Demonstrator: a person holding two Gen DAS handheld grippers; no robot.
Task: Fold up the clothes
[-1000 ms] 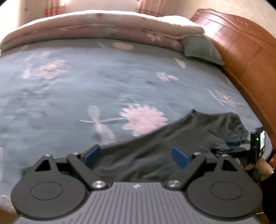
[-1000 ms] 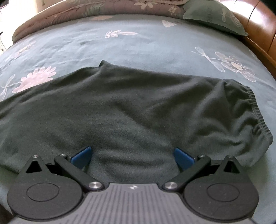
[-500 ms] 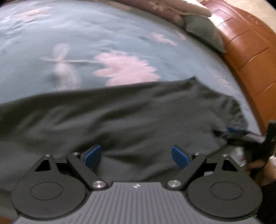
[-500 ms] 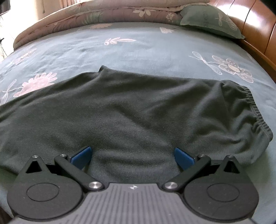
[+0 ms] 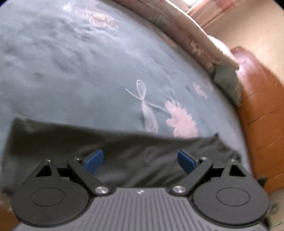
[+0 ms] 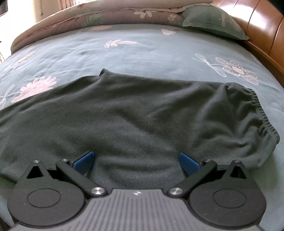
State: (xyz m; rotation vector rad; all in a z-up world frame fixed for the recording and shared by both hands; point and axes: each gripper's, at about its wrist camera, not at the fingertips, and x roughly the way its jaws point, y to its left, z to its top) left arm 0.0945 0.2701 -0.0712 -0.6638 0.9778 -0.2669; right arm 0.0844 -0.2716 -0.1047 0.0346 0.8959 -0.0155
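A dark grey pair of pants (image 6: 134,117) lies flat across the near side of the bed, its elastic waistband (image 6: 262,113) at the right. In the left wrist view the pants (image 5: 124,151) stretch left to a leg end (image 5: 19,131); this view is blurred. My left gripper (image 5: 140,160) is open and empty just above the leg part. My right gripper (image 6: 136,160) is open and empty over the pants' near edge, near the waist part.
The bed has a teal floral sheet (image 6: 150,51). A rolled quilt (image 6: 99,16) and a green pillow (image 6: 213,19) lie at the far end. A wooden headboard (image 6: 262,30) runs along the right side; it also shows in the left wrist view (image 5: 262,124).
My left gripper has swung left along the pants, now facing the leg end. The right gripper has barely moved, edging slightly back. Both stay open.
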